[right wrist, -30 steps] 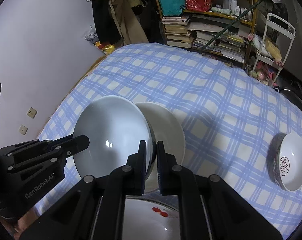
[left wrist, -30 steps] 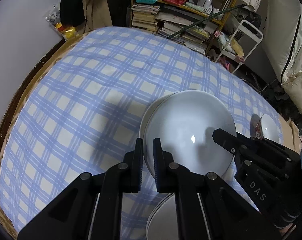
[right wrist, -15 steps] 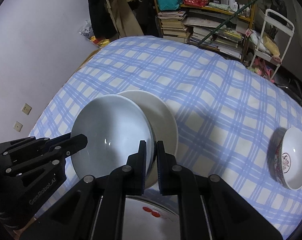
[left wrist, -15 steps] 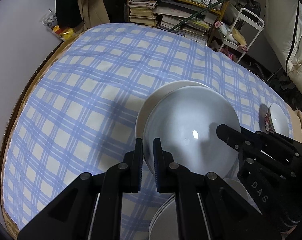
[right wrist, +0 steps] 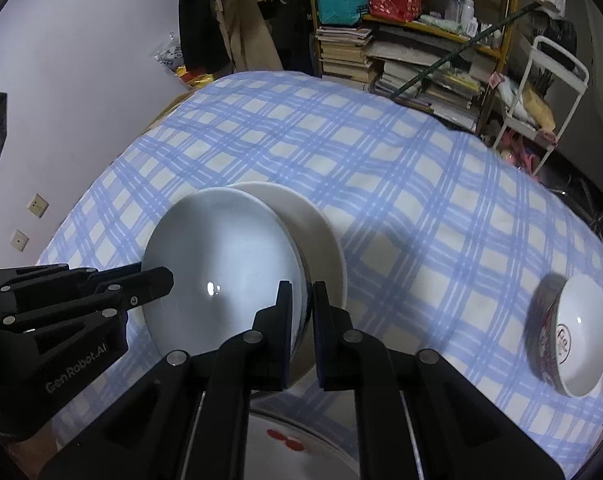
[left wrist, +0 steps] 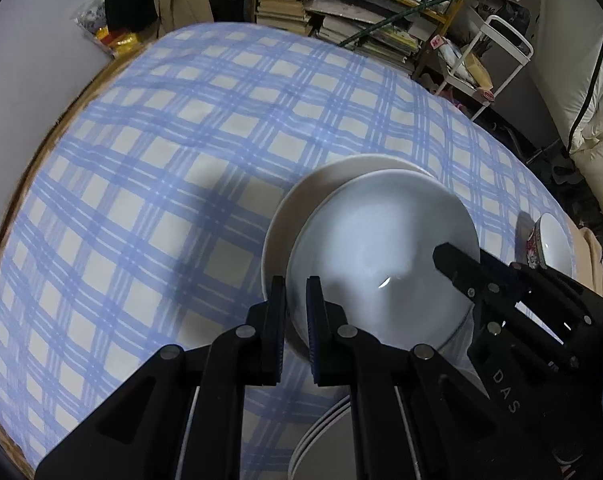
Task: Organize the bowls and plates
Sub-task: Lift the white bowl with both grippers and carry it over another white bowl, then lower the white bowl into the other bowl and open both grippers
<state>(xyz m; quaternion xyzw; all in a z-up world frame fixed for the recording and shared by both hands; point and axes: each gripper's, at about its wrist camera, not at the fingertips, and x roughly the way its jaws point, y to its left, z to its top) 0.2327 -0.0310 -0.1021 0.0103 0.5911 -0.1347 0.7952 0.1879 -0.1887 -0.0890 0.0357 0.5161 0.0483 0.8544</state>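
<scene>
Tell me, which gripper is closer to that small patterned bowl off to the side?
Right. The right gripper grips the big bowl's rim facing the small bowl; the left gripper holds the opposite rim.

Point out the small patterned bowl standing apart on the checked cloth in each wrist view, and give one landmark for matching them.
Left wrist view: the small bowl sits at the far right edge, beyond the right claw.
Right wrist view: the same small bowl lies at the lower right, alone on the cloth.
Shared landmark: the white wire cart past the table's far right corner.
</scene>
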